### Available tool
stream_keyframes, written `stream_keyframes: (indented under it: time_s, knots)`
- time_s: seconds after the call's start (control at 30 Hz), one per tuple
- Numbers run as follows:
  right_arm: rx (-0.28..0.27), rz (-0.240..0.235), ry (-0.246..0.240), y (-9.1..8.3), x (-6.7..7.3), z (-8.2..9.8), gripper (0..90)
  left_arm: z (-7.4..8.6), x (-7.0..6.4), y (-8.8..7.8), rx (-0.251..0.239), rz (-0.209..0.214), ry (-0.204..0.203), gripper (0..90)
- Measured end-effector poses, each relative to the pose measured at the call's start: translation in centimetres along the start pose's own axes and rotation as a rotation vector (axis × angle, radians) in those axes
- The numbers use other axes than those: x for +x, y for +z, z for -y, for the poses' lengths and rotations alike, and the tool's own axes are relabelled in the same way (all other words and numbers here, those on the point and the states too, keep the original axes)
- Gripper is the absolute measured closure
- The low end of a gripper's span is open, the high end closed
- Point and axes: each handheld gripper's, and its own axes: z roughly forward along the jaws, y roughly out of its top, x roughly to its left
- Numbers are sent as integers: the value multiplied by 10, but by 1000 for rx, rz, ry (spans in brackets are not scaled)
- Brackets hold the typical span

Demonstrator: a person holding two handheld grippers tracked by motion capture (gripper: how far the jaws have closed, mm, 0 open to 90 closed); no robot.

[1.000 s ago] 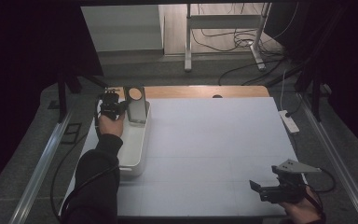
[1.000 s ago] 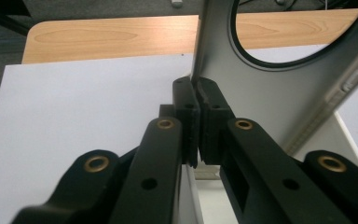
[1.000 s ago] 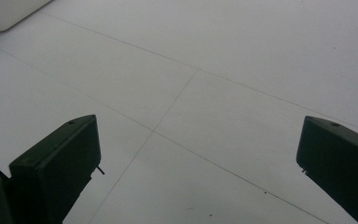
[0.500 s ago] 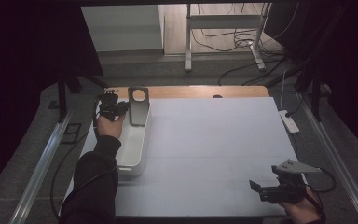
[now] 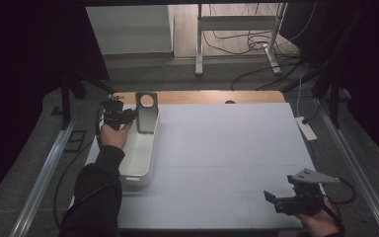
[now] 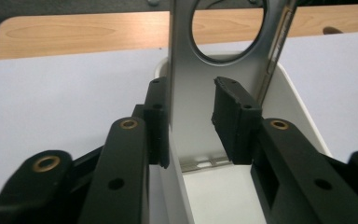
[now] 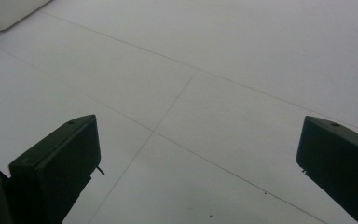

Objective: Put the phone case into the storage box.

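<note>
Left gripper (image 5: 128,116): at far left of table, over far end of white bin; jaws just been opening, now partly parted.
Grip: in left gripper view, left pad (image 6: 158,121) flush along left edge of metal plate, right pad (image 6: 230,116) standing off plate's face with a gap; no squeeze on it.
Metal plate (image 6: 193,107): grey, upright, round hole near top; stands in far end of bin, foot down inside, back at far wall; between the parted jaws.
White bin (image 5: 143,148): long, rounded corners, lying lengthwise along left side of table; inside bare apart from plate.
Left hand (image 5: 114,134): behind gripper, dark sleeve running down to bottom edge of high view, partly over bin's left rim.
Right gripper (image 5: 287,200): near right corner of table, well apart from bin and plate; jaws spread wide, nothing between; grey three-cornered plate on top.
Table (image 5: 227,163): white sheet with faint seams, wooden strip along far edge.
Around: white power strip (image 5: 306,127) on right edge of table; metal rails either side; cables on floor beyond, by legs of a metal stand.
In the way: plate's own face blocks far wall of bin in left gripper view; between the grippers, open sheet.
</note>
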Motion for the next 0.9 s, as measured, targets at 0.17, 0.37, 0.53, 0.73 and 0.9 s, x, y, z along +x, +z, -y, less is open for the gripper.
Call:
stream_keyframes:
  time_s: [0.17, 0.37, 0.53, 0.73, 0.9]
  knots:
    - [1, 0, -1, 0, 0, 0, 1, 2, 0, -2, 9, 26, 5, 621]
    - [1, 0, -4, 0, 0, 0, 1, 4, 0, -7, 15, 49, 8, 593]
    - [4, 2, -6, 1, 0, 0, 1, 5, -2, -10, 31, 71, 34, 567]
    - [5, 2, -7, 1, 0, 0, 1, 8, -5, -15, 40, 77, 58, 548]
    - [4, 1, -6, 1, 0, 0, 1, 12, -7, -19, 51, 104, 70, 514]
